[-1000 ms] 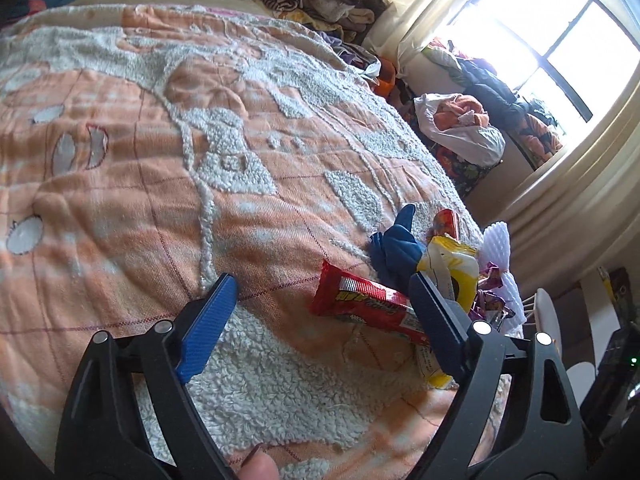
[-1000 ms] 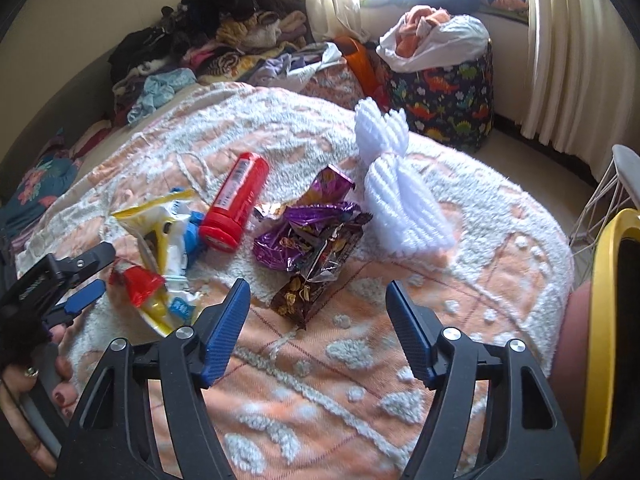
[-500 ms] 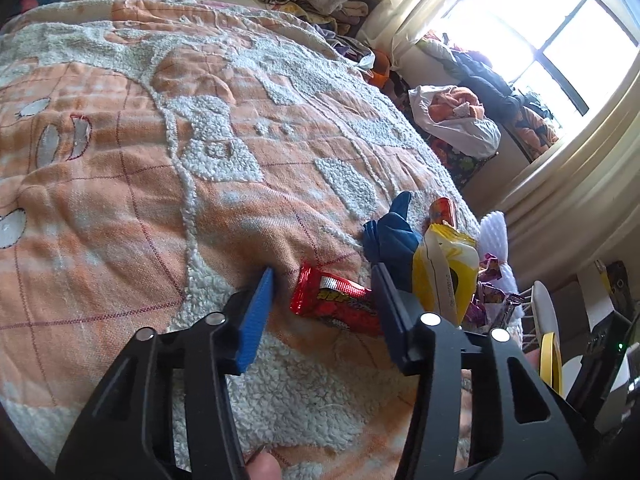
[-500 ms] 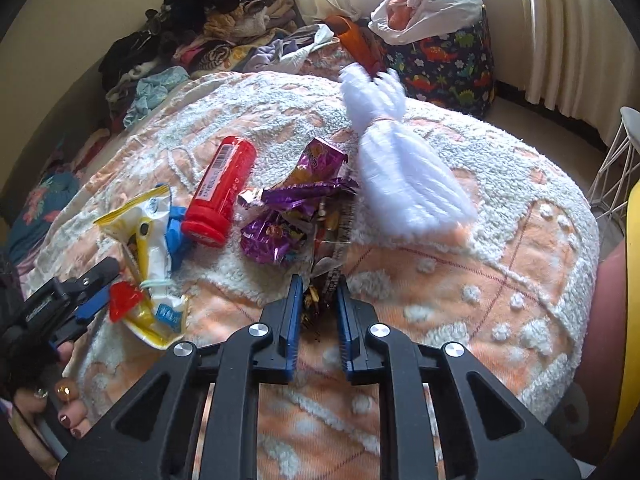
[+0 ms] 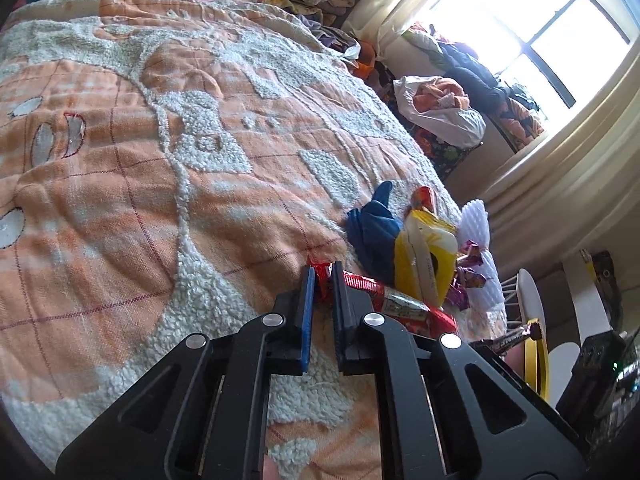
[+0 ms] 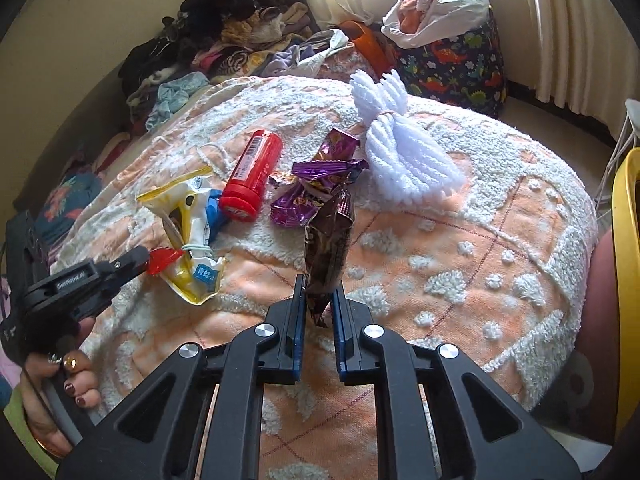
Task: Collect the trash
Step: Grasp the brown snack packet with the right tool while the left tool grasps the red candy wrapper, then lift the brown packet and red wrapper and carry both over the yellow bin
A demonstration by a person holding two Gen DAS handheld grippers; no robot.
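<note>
Both grippers angle downward over the bedspread (image 6: 460, 248). The left gripper (image 5: 322, 276) pinches the red wrapper's (image 5: 400, 304) end; the right gripper (image 6: 318, 296) clamps a brown wrapper (image 6: 330, 248), apparently lifted upright.

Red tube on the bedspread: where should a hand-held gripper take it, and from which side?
Grip the red tube across its round body near the middle, coming down from above. It lies flat, cap end toward the camera, with open blanket along its left side.
</note>
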